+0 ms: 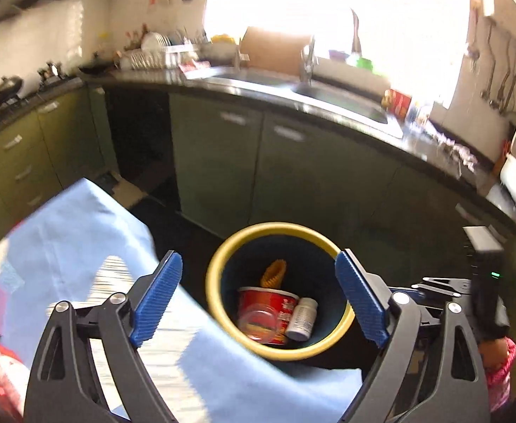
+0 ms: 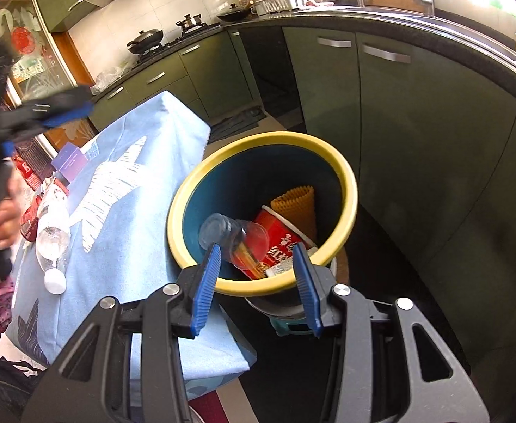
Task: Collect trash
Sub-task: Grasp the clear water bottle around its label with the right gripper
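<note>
Yellow-rimmed bin [image 2: 349,190] stands on the floor beside a blue-clothed table [image 2: 124,232], holding a red noodle cup [image 1: 268,312], a white pill bottle [image 1: 302,319] and a clear plastic cup [image 2: 235,238]. The left gripper [image 1: 258,299] hangs above it, jaws wide and empty. The right gripper [image 2: 256,287] is half open, gripping nothing. A water bottle [image 2: 51,239] lies on the cloth.

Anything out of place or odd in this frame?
Nothing spilled. The bin holds a red noodle cup, a clear cup and a white pill bottle. A plastic bottle lies on its side on the blue cloth, not yet collected.
</note>
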Tool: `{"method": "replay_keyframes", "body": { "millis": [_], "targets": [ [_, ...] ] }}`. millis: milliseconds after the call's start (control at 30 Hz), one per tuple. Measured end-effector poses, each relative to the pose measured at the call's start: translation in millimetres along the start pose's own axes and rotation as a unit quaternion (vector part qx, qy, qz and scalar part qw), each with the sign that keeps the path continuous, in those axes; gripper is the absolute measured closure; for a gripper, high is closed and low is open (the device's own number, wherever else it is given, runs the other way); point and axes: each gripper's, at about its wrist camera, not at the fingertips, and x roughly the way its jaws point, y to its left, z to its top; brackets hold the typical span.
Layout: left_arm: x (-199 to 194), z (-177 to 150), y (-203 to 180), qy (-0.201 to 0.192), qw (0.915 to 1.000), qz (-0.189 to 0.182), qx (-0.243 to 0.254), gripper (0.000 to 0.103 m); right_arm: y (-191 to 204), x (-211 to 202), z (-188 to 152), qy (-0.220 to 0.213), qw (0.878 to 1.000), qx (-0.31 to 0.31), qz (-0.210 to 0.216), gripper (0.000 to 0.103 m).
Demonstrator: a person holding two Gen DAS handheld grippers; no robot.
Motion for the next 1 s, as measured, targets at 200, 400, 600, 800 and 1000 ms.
{"method": "replay_keyframes", "body": {
  "millis": [200, 400, 600, 800, 1000],
  "targets": [
    [-88.1, -27.5, 46.3, -0.056, 0.9969, 0.052, -0.019, 0.012, 28.3, 6.5, 7.1, 0.011, 0.999, -0.028, 0.014, 0.062],
    [-151.9, -75.9, 111.6, -0.087, 0.9872, 0.115, -0.069, 0.012, 81.0, 20.0, 13.1, 0.032, 0.996, -0.079, 0.041, 0.062],
    [-185.9, -127.0, 164.8, -0.097, 0.9764, 0.167, -0.096, 0.012, 150.5, 40.3, 22.6, 0.065, 0.984, -0.149, 0.074, 0.061],
    [-201.5, -173.5, 211.2, -0.098, 0.9674, 0.201, -0.119, 0.012, 223.6, 58.6, 31.6, 0.105, 0.963, -0.22, 0.112, 0.052],
    [-206.4, -202.7, 239.1, -0.114, 0.9579, 0.226, -0.136, 0.012, 290.6, 79.5, 34.8, 0.146, 0.941, -0.28, 0.125, 0.034]
  ]
}}
